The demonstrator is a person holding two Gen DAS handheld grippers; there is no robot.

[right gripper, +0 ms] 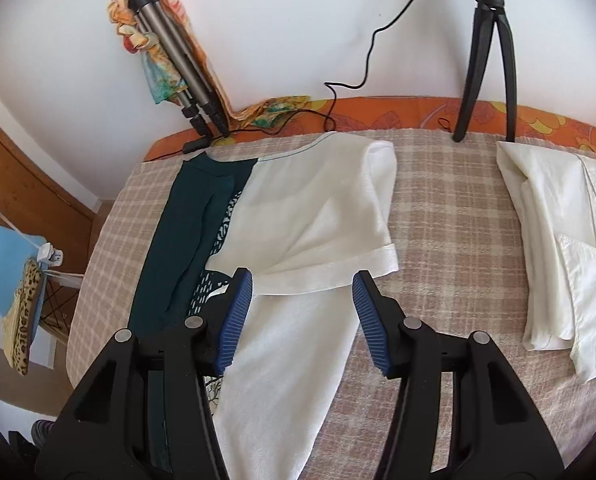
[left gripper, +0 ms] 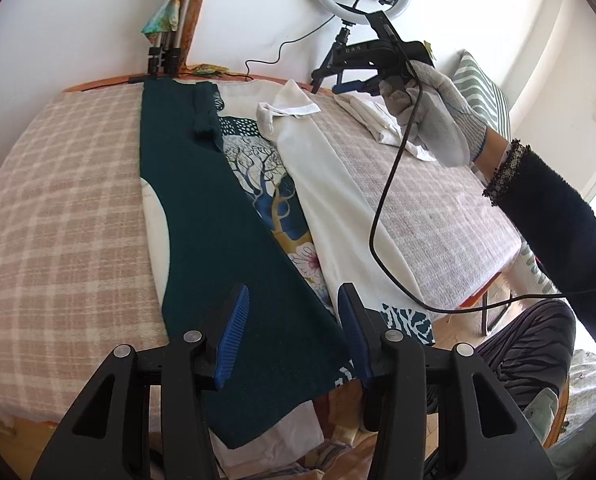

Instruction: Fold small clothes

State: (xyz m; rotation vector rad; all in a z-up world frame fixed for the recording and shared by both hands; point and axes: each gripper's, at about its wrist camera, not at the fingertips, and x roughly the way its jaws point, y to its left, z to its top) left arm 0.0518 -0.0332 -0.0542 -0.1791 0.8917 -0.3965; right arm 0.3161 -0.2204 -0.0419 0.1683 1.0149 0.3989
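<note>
In the left wrist view, our left gripper (left gripper: 292, 334) sits at the bottom centre, tongs spread and holding nothing, above the dark green side of a garment (left gripper: 226, 240) that runs from the frame's top to its bottom over a checked blanket (left gripper: 58, 220); its white half (left gripper: 330, 200) is folded across the printed middle. In the right wrist view, our right gripper (right gripper: 303, 320) is also spread and empty, poised over the white sleeve (right gripper: 338, 216). Upper right lies a white pile (right gripper: 558, 240). We judge a shallow pinch could let the thin sleeve slip and spoil the fold
</note>
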